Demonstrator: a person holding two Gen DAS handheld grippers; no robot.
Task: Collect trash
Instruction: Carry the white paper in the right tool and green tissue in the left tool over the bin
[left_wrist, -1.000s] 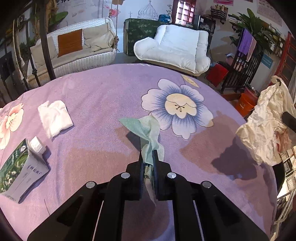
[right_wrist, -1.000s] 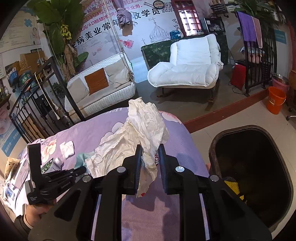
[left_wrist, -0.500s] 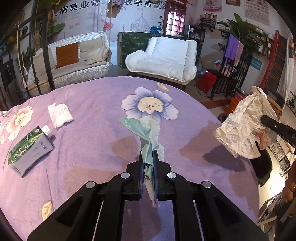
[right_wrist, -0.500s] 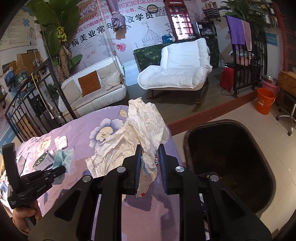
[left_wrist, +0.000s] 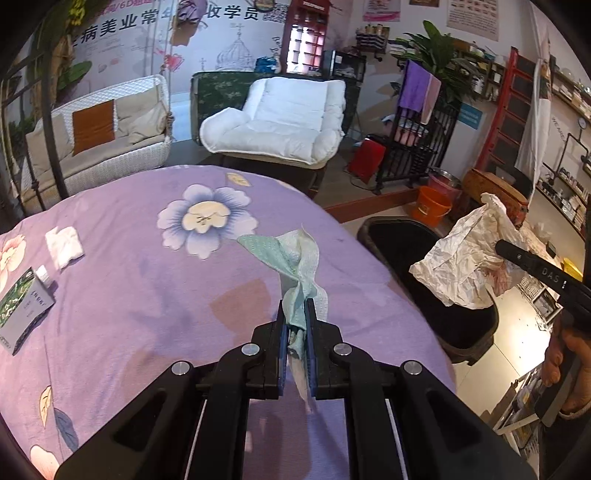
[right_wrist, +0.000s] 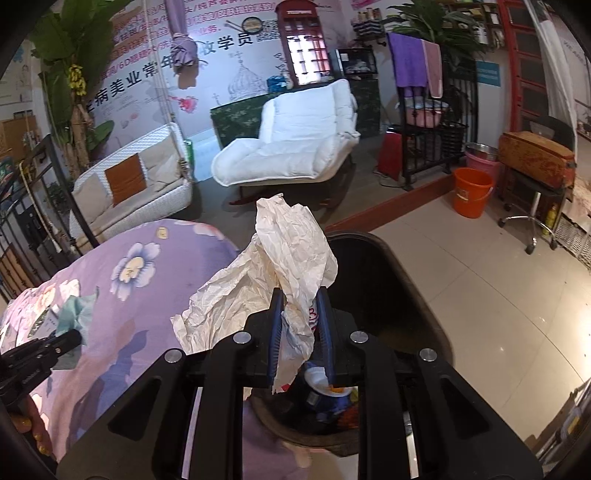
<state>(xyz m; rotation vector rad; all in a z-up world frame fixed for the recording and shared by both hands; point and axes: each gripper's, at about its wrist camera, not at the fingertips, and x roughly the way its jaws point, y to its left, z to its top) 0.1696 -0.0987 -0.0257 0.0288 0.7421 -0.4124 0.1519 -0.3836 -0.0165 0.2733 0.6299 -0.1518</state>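
While the crumpled white paper (right_wrist: 280, 266) hangs pinched between the fingers of the right tool (right_wrist: 300, 317), it sits at the centre of the right wrist frame, directly above the black trash bin (right_wrist: 399, 280) that fills the lower middle. Down inside the bin, at the bottom centre, lies a blue cup (right_wrist: 325, 391) with some orange scraps beside it. From the left wrist view the same paper (left_wrist: 461, 258) shows at the right edge, over the bin (left_wrist: 458, 325).

The left tool (left_wrist: 295, 321) is pressed together on a green wipe (left_wrist: 291, 262), which stands up from the fingers in the middle of that frame, above the purple flowered surface (left_wrist: 147, 295). That wipe (right_wrist: 77, 314) also appears at the lower left of the right wrist frame.

On the surface, at the left of the left wrist frame, a folded white tissue (left_wrist: 63, 245) lies near a green-and-white carton (left_wrist: 24, 310) with a white cap; the two are apart.

Beyond the surface stand a white armchair (left_wrist: 280, 125) at upper centre, a wicker sofa (left_wrist: 99, 144) at upper left, and an orange bucket (right_wrist: 472, 192) on the tiled floor at the right.
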